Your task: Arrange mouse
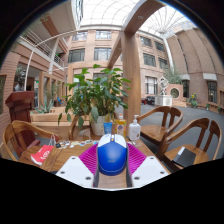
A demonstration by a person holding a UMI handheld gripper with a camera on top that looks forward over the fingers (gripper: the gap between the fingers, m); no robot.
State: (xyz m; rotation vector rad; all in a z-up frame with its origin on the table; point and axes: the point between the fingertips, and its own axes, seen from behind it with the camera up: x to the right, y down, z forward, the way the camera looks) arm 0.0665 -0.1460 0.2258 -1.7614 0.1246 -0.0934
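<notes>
A blue mouse [112, 155] with a white rim sits between my gripper's [112, 160] two fingers. The magenta pads [90, 158] press against it on both sides, so the gripper is shut on it. The mouse is held over the near part of a wooden table [70, 158]. Its underside and the table just beneath it are hidden.
Beyond the fingers on the table stand a potted plant [100, 95], a small blue bottle [108, 126] and a white bottle [134, 128]. A red packet [42, 154] lies to the left, a dark object [186, 156] to the right. Wooden chairs [160, 122] surround the table.
</notes>
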